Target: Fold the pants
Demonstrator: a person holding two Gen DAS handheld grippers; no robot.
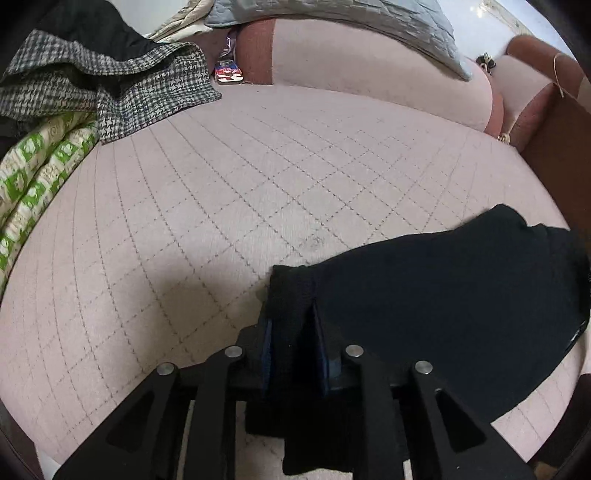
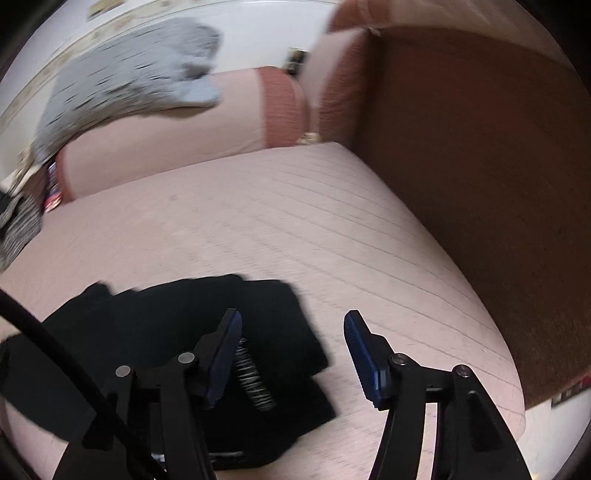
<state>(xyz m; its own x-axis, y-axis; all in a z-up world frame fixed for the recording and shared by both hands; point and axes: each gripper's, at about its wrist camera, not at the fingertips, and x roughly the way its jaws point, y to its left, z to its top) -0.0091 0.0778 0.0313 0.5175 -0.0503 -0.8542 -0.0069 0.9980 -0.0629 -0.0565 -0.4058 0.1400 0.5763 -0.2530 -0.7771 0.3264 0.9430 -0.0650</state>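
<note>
Black pants lie on a pink quilted sofa seat. In the left wrist view my left gripper is shut on a thick edge of the pants, which bunches between its blue pads and hangs down under the fingers. In the right wrist view the pants lie at lower left, partly folded in layers. My right gripper is open and empty, its left finger over the pants' right edge and its right finger over bare seat. This view is motion-blurred.
A houndstooth garment and a green-and-white patterned cloth lie at the seat's left. A grey quilted blanket drapes over the backrest. A brown panel stands along the seat's right side.
</note>
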